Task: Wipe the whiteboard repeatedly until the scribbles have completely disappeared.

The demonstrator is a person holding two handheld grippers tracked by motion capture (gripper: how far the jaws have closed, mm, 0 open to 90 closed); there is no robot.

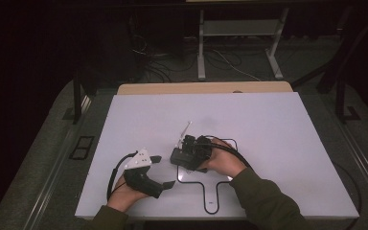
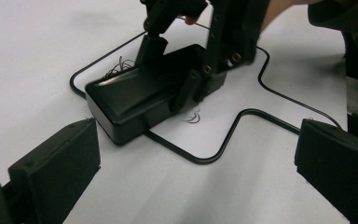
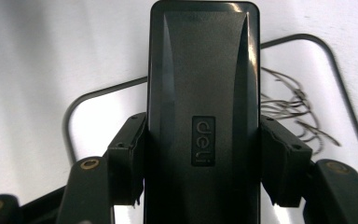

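A long black case (image 3: pixel 203 93) marked "deli" lies on the white table, inside a black outline (image 3: pixel 74 112) drawn on it. My right gripper (image 3: pixel 203 163) is shut on the case, one pad (image 3: pixel 128 158) pressed on each long side. In the high view the case (image 1: pixel 178 157) is left of the right hand, with the right gripper (image 1: pixel 186 152) over it. My left gripper (image 1: pixel 164 171) is open, empty and just left of the case. From the left gripper view the case (image 2: pixel 135 98) lies ahead of the left gripper (image 2: pixel 196 172), apart from its spread jaws.
Thin dark wire strands (image 3: pixel 284 102) lie on the table beside the case. A thin pale stick (image 1: pixel 186 129) rests just beyond the case. The white table surface (image 1: pixel 268 124) ends at a wooden strip (image 1: pixel 203 87) at the back. The outline's stem (image 1: pixel 211 191) runs toward the front edge.
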